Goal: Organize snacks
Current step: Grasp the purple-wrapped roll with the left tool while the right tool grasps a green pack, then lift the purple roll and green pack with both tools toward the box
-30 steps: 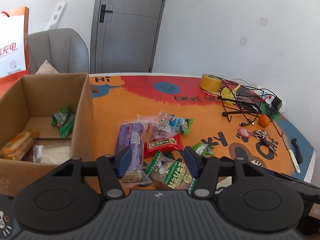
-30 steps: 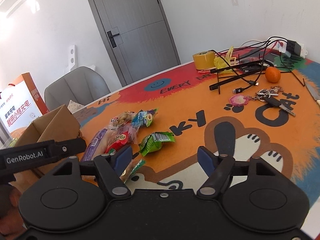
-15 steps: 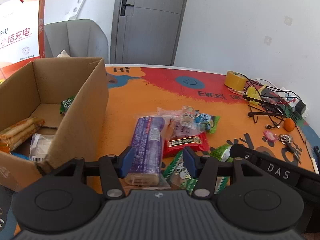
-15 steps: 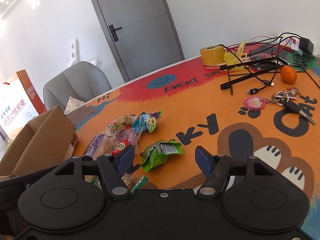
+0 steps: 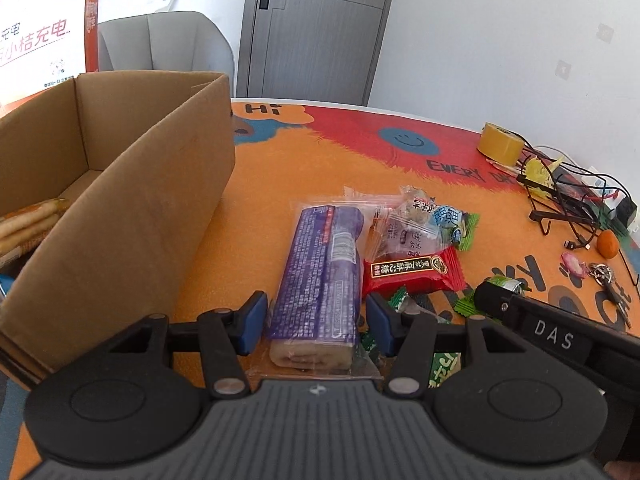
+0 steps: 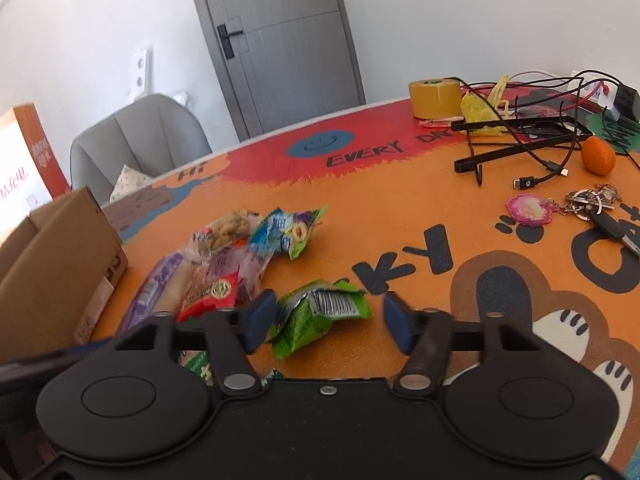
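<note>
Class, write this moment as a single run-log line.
left gripper: jaws astride purple roll pack, not pressing | right gripper: jaws closing around green packet | cardboard box: partly filled

Your left wrist camera looks forward and down along its fingers (image 5: pixel 253 322), close over the worktop (image 5: pixel 280 184), with the cardboard box (image 5: pixel 132 216) beside it on the left. Your right wrist camera sits just as low and near, facing across the worktop toward the grey door (image 6: pixel 280 40). Both views share the snack pile (image 6: pixel 240 256), the tape roll (image 5: pixel 500 146) and the door.
</note>
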A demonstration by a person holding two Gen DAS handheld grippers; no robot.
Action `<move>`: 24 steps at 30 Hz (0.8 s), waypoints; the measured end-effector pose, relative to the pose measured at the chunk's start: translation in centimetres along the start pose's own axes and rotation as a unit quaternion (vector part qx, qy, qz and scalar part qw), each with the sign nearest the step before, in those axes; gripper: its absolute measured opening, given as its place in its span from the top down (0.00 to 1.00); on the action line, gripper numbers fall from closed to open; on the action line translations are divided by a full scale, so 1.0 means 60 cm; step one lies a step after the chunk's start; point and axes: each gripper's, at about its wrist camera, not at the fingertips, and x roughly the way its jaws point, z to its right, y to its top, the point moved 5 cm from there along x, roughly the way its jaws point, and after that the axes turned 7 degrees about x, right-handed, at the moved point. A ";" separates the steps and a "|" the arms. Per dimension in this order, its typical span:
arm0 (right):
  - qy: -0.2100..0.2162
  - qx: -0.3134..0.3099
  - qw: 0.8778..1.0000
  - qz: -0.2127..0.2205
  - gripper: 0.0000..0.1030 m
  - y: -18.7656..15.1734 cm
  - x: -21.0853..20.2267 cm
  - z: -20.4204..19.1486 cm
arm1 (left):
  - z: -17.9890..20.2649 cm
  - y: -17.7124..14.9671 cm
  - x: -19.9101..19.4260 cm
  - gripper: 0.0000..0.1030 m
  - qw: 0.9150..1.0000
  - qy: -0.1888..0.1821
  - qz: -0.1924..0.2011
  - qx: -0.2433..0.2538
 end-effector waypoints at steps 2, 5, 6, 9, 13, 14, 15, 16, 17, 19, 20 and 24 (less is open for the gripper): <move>-0.004 -0.008 1.000 0.002 0.58 -0.005 -0.003 -0.004 | 0.000 0.001 0.001 0.47 1.000 -0.004 -0.001 0.002; -0.002 -0.007 1.000 0.001 0.63 -0.010 -0.010 -0.003 | -0.002 0.001 -0.001 0.54 1.000 -0.012 -0.004 0.001; 0.000 -0.004 1.000 0.002 0.63 -0.013 -0.014 -0.001 | -0.003 0.000 -0.002 0.59 1.000 -0.014 -0.004 0.002; -0.002 -0.005 1.000 0.004 0.67 -0.022 -0.027 0.004 | -0.004 -0.004 -0.007 0.63 0.999 -0.032 -0.004 0.004; -0.009 0.005 1.000 0.006 0.70 -0.030 -0.045 0.014 | -0.003 -0.009 -0.018 0.67 0.999 -0.046 -0.003 0.006; -0.010 0.008 1.000 0.007 0.70 -0.032 -0.049 0.016 | -0.003 -0.010 -0.021 0.67 0.999 -0.050 -0.003 0.004; -0.010 0.010 1.000 0.010 0.70 -0.034 -0.054 0.017 | -0.003 -0.011 -0.024 0.67 0.999 -0.053 -0.004 0.003; -0.010 0.010 1.000 0.014 0.71 -0.035 -0.059 0.017 | -0.004 -0.013 -0.027 0.68 0.998 -0.056 -0.004 0.003; -0.010 0.011 1.000 0.017 0.71 -0.037 -0.064 0.018 | -0.004 -0.013 -0.030 0.68 0.998 -0.057 -0.005 0.003; -0.008 0.015 1.000 0.021 0.71 -0.038 -0.071 0.017 | -0.006 -0.015 -0.038 0.69 0.998 -0.063 -0.005 0.001; -0.008 0.016 1.000 0.023 0.72 -0.038 -0.075 0.017 | -0.006 -0.015 -0.043 0.69 0.998 -0.065 -0.003 0.002; -0.007 0.017 0.999 0.035 0.72 -0.032 -0.091 0.011 | -0.010 -0.016 -0.065 0.69 0.997 -0.072 0.010 0.000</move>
